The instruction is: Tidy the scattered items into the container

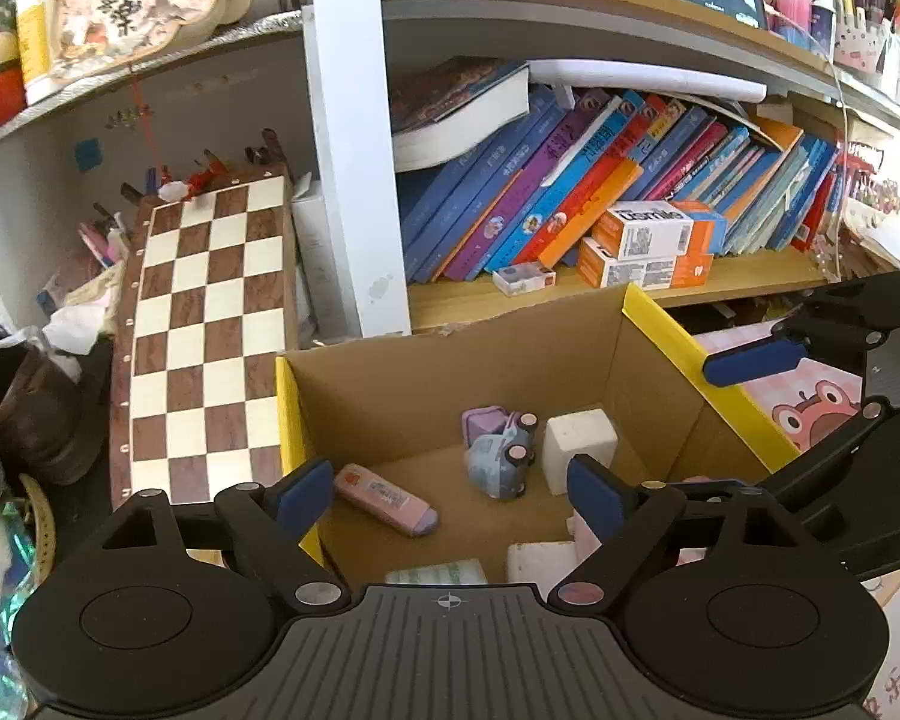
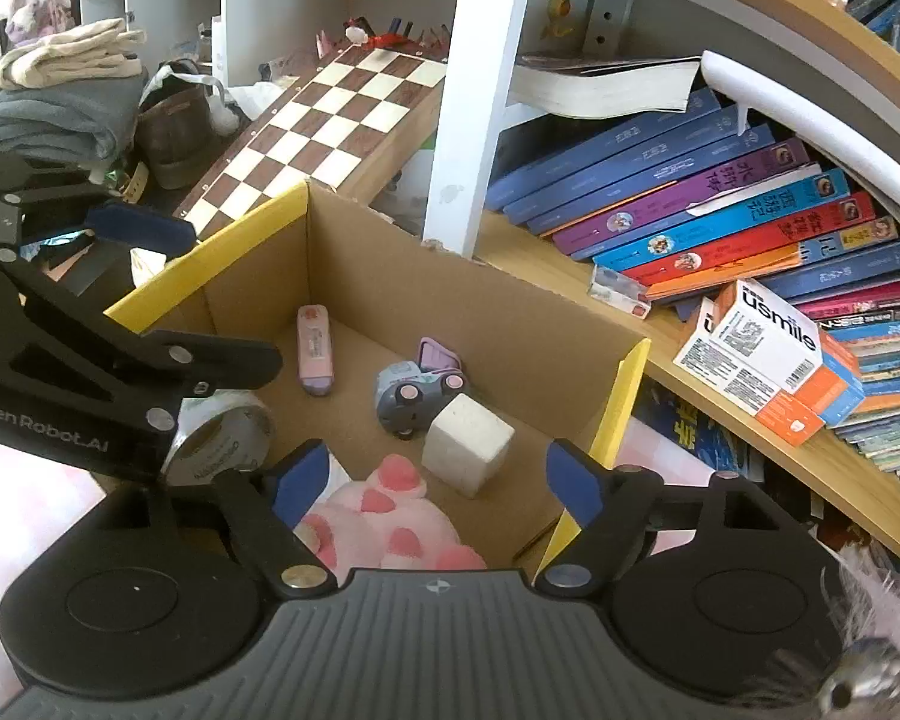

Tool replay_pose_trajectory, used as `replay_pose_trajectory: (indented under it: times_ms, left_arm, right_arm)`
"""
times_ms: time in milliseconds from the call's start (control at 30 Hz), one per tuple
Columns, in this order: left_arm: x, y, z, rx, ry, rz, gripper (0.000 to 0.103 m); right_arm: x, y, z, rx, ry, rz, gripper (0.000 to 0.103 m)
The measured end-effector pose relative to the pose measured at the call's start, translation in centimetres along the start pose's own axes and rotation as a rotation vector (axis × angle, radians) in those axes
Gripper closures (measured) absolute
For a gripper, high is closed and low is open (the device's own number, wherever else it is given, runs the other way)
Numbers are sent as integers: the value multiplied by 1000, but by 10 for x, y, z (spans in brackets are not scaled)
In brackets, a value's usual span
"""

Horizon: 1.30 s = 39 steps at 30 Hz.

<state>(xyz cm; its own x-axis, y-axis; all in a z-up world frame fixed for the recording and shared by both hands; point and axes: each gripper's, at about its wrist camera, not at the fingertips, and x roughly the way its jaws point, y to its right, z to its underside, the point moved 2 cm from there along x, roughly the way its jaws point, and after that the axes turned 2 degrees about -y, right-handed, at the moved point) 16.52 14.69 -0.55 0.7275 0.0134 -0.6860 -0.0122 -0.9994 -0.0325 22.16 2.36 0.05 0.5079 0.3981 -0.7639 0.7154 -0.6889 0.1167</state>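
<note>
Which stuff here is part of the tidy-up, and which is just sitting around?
Part of the job:
cardboard box
toy car
white cube
pink eraser
pink plush paw
roll of tape

Just lying about:
chessboard
books
usmile boxes
brown shoe
folded clothes

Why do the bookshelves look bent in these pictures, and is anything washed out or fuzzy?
Left wrist view: the fisheye lens bows the shelf board into an arc, and daylight washes out the far right edge. Right wrist view: the shelf curves the same way, a fuzzy pink thing at the lower right is blurred, and the cardboard box with its toy car is sharp and evenly lit.
</note>
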Motion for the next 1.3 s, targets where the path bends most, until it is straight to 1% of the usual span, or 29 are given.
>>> replay_pose_trajectory:
  times_ms: [133, 267, 500, 600, 667, 933, 1200, 1300]
  left_arm:
    - [-11, 2, 3, -12, 13, -14, 13]
    - [-22, 5, 4, -22, 28, -18, 11]
    - [-42, 12, 10, -36, 48, -29, 8]
    - [-50, 16, 14, -38, 51, -40, 8]
    - [-55, 19, 17, -44, 52, -47, 8]
    - [-68, 31, 32, -40, 29, -88, 8]
    - [-77, 41, 44, -40, 8, -115, 7]
    - [-78, 44, 49, -47, 0, -126, 5]
  right_arm:
    - [-10, -2, 3, 16, 9, 11, 17]
    - [-21, -3, 7, 30, 22, 23, 14]
    - [-42, -4, 18, 80, 43, 37, 12]
    - [-51, -5, 24, 96, 46, 55, 8]
    - [-56, -6, 29, 102, 51, 77, 3]
    - [-75, -5, 47, 154, 55, 102, 0]
    - [-87, -5, 69, 204, 40, 117, 0]
    - [-90, -5, 78, 221, 33, 122, 0]
